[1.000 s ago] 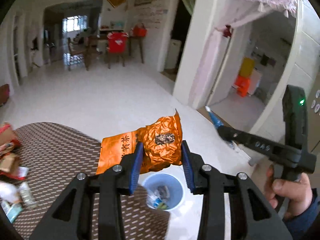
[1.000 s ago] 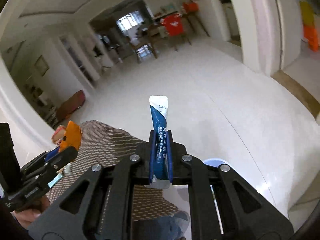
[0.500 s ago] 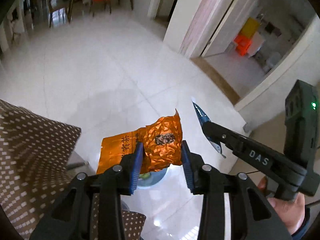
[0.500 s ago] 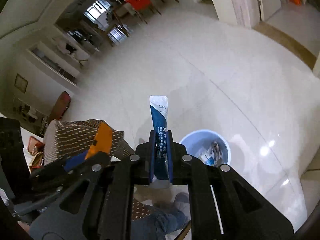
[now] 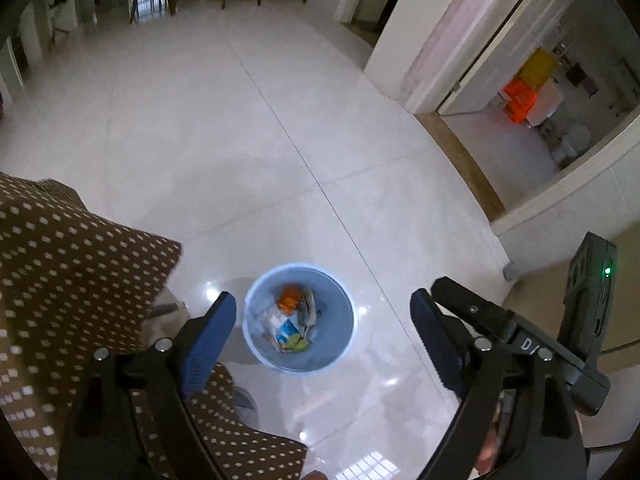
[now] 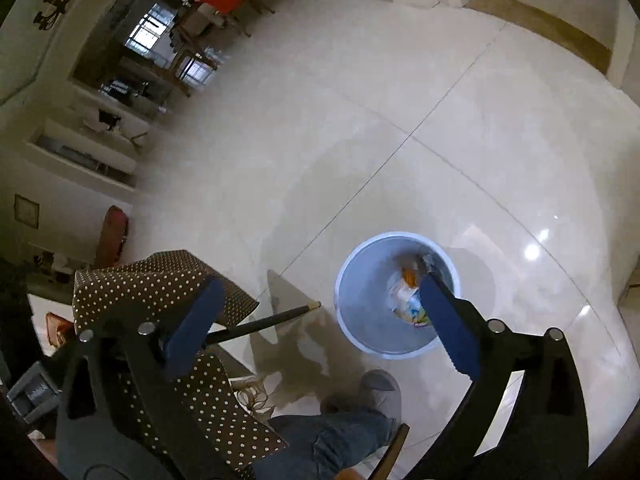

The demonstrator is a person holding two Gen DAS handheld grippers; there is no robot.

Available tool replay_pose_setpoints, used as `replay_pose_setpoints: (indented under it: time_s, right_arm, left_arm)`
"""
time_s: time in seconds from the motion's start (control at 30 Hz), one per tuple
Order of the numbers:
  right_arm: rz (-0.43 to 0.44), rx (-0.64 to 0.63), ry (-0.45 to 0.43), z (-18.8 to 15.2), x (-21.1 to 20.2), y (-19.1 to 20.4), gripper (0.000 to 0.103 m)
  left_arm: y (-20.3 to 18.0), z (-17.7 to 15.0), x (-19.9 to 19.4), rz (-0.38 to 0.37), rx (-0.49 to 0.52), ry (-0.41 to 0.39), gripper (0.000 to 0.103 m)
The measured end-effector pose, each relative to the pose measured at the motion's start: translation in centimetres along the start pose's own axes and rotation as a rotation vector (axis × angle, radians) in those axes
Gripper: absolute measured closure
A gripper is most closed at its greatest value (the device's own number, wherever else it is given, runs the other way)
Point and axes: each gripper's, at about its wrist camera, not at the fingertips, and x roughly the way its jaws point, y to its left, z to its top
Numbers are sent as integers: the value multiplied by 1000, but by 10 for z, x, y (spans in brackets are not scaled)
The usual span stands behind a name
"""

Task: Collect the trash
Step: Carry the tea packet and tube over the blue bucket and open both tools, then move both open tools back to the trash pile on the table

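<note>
Item: blue bin [image 5: 298,318] on the white floor [image 5: 280,120], just beyond the dotted tablecloth [image 5: 72,272] edge at my 9 o'clock.

Contents: orange packet [image 5: 289,298] and other wrappers, all inside.

Left gripper [image 5: 324,328]: jaws have just been opening, nothing between them.

Right gripper [image 6: 320,320]: likewise spread and empty.

Risk, as I judge it: swinging back low could snag the hanging cloth (or tip the bin).

Clearance: floor open from 11 to 2 o'clock.

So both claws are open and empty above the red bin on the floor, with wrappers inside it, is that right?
Not quite: the bin is light blue, not red, as the left wrist view shows. Both claws, left and right, have just opened and hold nothing; wrappers lie inside the bin.
</note>
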Motion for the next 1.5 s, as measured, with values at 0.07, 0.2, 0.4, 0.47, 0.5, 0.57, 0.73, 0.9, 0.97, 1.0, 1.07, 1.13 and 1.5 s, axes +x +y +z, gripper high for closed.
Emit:
replay_pose_setpoints:
  time_s: [0.07,0.2,0.4,0.47,0.5,0.57,0.73,0.9,0.97,1.0,1.07,1.13,1.5]
  right_arm:
    - [-20,-13,-18,-1,-9,5,6]
    - [-38,-36,-52,-3,-23,20,6]
    - [-33,-85,-116,-4,-59,51,6]
    - [-26,-113,-143,-8,-73,68,6]
    - [-23,-122,-151,-10,-77,74,6]
    - [-12,-148,-173,-14,-89,91,6]
    - [20,-220,-217,-27,-116,137,6]
    - [50,-291,-242,-43,-132,181,6]
    - [65,-325,-247,-51,-136,200,6]
    - [71,-338,-248,-54,-137,207,6]
    - [85,-367,-251,-62,-139,225,6]
    - [97,-395,-250,-69,-140,241,6]
    - [140,-574,-163,-134,-106,320,6]
  left_arm:
    - [-1,0,-12,2,7,-24,15]
    - [-6,-4,-40,-2,28,-67,15]
    - [-6,-14,-85,-15,51,-137,15]
    - [-5,-19,-105,-19,63,-167,15]
    - [-4,-21,-113,-20,67,-181,15]
    - [-1,-25,-132,-21,75,-212,15]
    - [11,-39,-178,-11,90,-291,15]
    - [37,-58,-222,6,76,-360,15]
    - [49,-64,-238,21,66,-388,15]
    - [55,-68,-246,27,59,-401,15]
    - [67,-75,-260,39,43,-422,15]
    - [80,-85,-273,55,29,-448,15]
    - [169,-144,-325,182,-81,-531,15]
